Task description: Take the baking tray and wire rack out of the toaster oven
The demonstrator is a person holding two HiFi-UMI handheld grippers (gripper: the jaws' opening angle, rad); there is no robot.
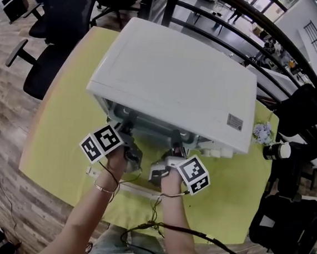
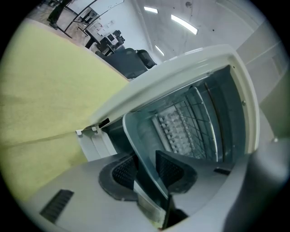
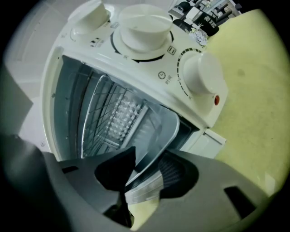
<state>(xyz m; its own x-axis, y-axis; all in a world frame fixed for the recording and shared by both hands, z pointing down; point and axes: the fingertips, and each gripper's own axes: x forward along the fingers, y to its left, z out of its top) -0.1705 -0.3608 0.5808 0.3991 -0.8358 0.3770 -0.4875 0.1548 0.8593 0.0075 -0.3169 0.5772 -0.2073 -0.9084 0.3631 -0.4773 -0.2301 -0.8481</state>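
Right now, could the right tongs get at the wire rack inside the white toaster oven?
Probably not yet: the right tongs are shut on the rim of the grey metal baking tray, and the silver wire rack sits deeper inside the white toaster oven, behind that tray.

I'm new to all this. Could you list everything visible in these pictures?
toaster oven: one, white, on the table
knobs: three, white, oven's front panel
baking tray: one, silver-grey, sticking out of the oven's front
wire rack: one, metal, inside the oven
table: one, yellow-green, under the oven
office chairs: at least two, black, beyond the table
left gripper: one, grey with checkered marker cube, clamped on the tray's rim
right gripper: one, same look, clamped on the tray's rim
forearms: two, bare, behind the grippers
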